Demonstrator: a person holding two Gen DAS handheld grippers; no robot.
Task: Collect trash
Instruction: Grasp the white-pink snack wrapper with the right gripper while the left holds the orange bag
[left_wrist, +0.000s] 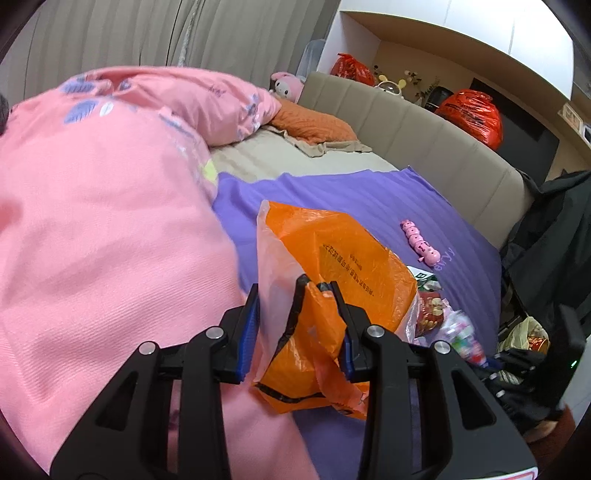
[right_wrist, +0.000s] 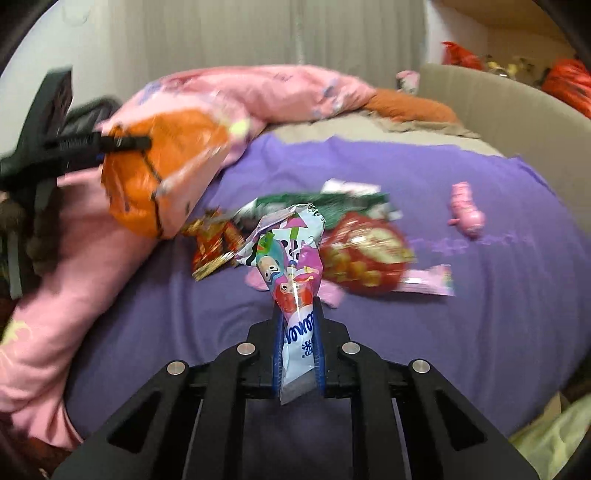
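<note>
My left gripper (left_wrist: 295, 291) is shut on the rim of an orange plastic bag (left_wrist: 343, 254) and holds it above the purple sheet (left_wrist: 369, 199). The bag (right_wrist: 166, 173) and left gripper (right_wrist: 122, 142) show at the left of the right wrist view. My right gripper (right_wrist: 298, 314) is shut on a colourful cartoon-print wrapper (right_wrist: 288, 258), lifted above a pile of wrappers: a red and gold packet (right_wrist: 365, 251), a green wrapper (right_wrist: 332, 203) and a red-gold one (right_wrist: 210, 243). Some of the pile shows in the left wrist view (left_wrist: 432, 306).
A pink duvet (left_wrist: 110, 221) is heaped on the left of the bed. A pink toy (right_wrist: 465, 210) lies on the sheet to the right. An orange pillow (left_wrist: 314, 122) and the beige headboard (left_wrist: 424, 136) are beyond. Dark clothing (left_wrist: 546, 236) hangs at the right.
</note>
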